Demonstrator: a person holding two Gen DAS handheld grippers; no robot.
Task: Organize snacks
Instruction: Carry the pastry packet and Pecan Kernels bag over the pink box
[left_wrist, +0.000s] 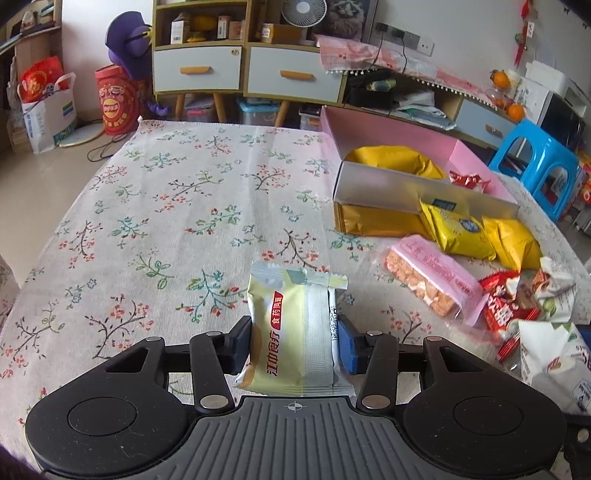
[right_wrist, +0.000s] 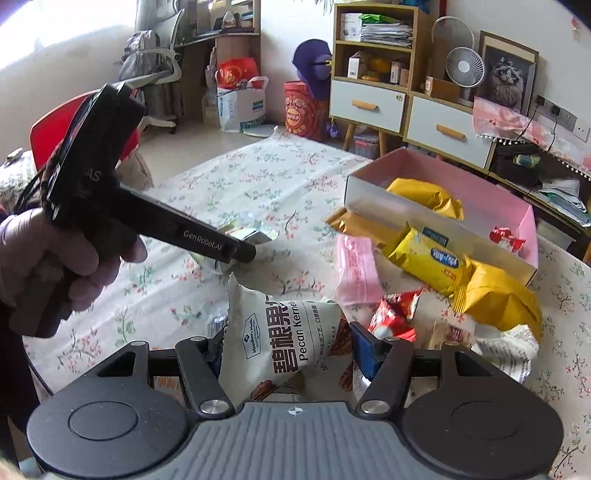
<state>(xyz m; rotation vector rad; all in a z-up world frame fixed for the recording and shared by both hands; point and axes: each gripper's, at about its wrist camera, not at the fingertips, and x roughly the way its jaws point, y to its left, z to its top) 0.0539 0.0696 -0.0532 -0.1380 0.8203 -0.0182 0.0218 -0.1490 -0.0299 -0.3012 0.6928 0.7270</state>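
A pale yellow-green foil snack packet (left_wrist: 291, 328) is clamped upright between the pads of the left gripper (left_wrist: 295, 341), jaws about half closed against its sides, above the floral tablecloth (left_wrist: 166, 206). A white pecan-kernel pouch (right_wrist: 284, 332) is pinched the same way in the right gripper (right_wrist: 286, 345), above the near right corner of the cloth.

Both packets are soft and air-filled, so either could be squeezed out of its grip, or be crushed if pressed harder. The pouch is held near one end and hangs tilted, so it may swing or slide during a carry.

The open pink cardboard box (right_wrist: 480, 192), at the far right, already contains a gold packet (right_wrist: 424, 195) and a small red sweet (right_wrist: 506, 236). Its near wall is crowded by yellow biscuit packs (right_wrist: 432, 258) and a pink wafer pack (right_wrist: 356, 269), with red wrappers (right_wrist: 391, 321) nearer. These could be knocked on a low approach, so the wall would probably need to be cleared from above.
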